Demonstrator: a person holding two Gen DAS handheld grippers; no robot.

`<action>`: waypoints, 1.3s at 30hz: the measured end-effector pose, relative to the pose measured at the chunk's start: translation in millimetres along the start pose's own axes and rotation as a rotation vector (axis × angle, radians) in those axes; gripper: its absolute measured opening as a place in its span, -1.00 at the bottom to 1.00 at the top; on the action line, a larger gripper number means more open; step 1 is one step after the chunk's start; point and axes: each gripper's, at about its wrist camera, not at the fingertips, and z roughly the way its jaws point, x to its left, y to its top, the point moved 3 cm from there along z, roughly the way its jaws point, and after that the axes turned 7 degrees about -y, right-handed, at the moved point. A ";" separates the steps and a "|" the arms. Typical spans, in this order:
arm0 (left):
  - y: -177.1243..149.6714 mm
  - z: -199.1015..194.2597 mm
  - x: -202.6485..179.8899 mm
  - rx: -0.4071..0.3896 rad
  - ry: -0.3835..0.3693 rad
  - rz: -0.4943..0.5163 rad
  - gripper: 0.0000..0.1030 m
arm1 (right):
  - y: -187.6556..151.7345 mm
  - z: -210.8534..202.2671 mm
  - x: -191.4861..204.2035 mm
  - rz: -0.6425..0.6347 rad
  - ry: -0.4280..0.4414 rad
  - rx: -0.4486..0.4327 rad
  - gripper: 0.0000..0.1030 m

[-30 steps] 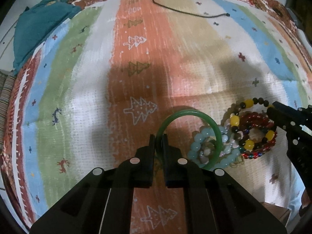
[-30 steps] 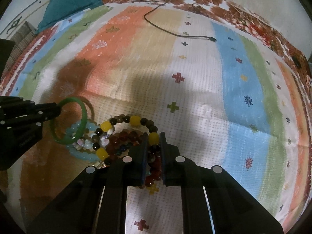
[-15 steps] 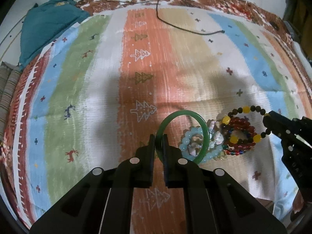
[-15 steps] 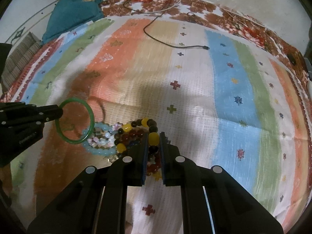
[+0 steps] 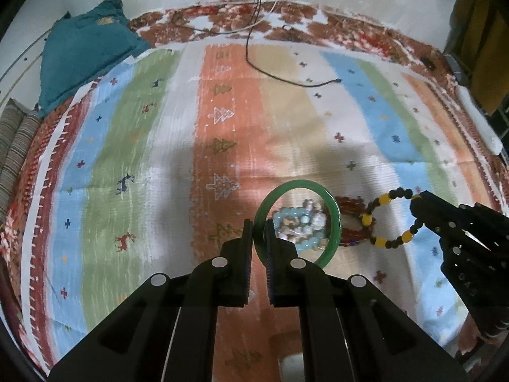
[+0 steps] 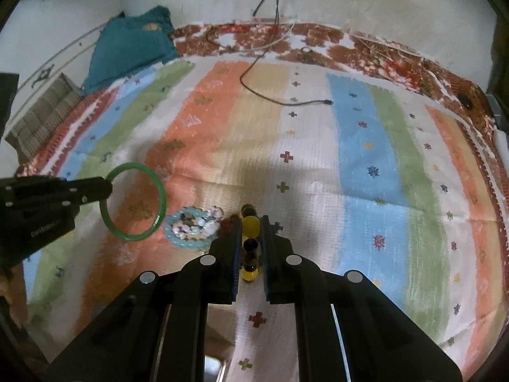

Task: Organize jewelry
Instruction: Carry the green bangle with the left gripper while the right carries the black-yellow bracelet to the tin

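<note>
Nearest the left wrist camera, the left gripper [image 5: 259, 222] pinches the rim of the green bangle [image 5: 331, 210], which hangs clear of the striped bedspread [image 5: 222, 102], above and just left of the jewelry pile. The right gripper [image 6: 251, 222] is clamped on the black-and-yellow beaded bracelet [image 6: 249, 224], which dangles above the pile's right edge.

Below both, the pale blue bead bracelet [image 6: 178, 238] with a pearly shell bracelet [image 6: 200, 222] on it lies on the bedspread, and dark red bead strands [image 5: 350, 203] lie touching its right side.

Farther beyond the pile a black cable [image 6: 286, 102] trails over the cloth, and a teal cloth [image 6: 130, 44] sits at the far left corner.

By my reading, sorting has only begun: two pieces are lifted and none set in order; the rest still lie heaped. No tray or box shows.
</note>
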 end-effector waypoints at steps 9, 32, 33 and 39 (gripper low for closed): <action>-11.9 -26.0 -8.9 -0.045 -0.008 0.001 -0.87 | -4.9 -33.4 7.3 -0.014 0.017 -0.080 -0.76; -42.9 -68.8 -23.5 -0.115 -0.022 0.017 -0.86 | -27.4 -99.5 16.8 -0.024 0.068 -0.208 -0.76; -44.3 -69.8 -24.3 -0.116 -0.024 0.017 -0.86 | -29.0 -101.3 17.5 -0.026 0.068 -0.212 -0.76; -52.1 -74.4 -26.8 -0.122 -0.022 0.025 -0.86 | -36.4 -112.0 19.0 -0.027 0.080 -0.227 -0.76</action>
